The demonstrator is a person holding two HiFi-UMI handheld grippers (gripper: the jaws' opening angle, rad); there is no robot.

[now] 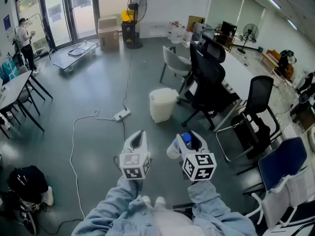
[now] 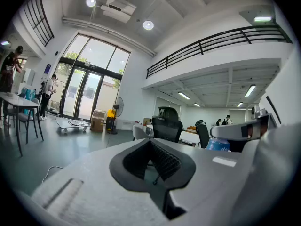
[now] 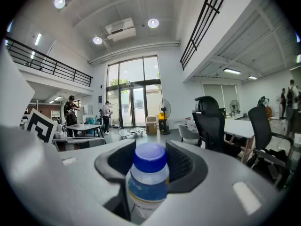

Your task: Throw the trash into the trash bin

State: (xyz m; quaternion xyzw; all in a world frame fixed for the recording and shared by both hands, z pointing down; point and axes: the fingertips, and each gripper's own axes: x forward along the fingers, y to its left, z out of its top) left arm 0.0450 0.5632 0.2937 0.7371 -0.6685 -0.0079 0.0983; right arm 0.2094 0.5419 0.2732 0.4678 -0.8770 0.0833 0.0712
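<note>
Grey office floor point(image 1: 98, 82) under a steep downward view; glass doors point(image 1: 59, 11) at the far left, with a person point(image 1: 24, 41) standing beside them; standing fan point(image 1: 136, 14) and cardboard boxes point(image 1: 109, 32) against the back wall. White trash bin point(image 1: 162, 103) upright on the floor, just beside a black office chair point(image 1: 209, 80), well apart from both grippers. White power strip point(image 1: 121, 114) with trailing cable left of the bin. Left gripper point(image 1: 139, 137) held near level, jaws drawn together at the tips, nothing between them. Right gripper point(image 1: 191, 140) alongside, jaws spread and clamped on a small bottle point(image 3: 148, 178) with blue cap and blue-and-yellow label; bottle standing upright between the ribbed pads point(image 3: 184, 163), cap above the jaws. Denim sleeves point(image 1: 113, 208) at the lower edge.
</note>
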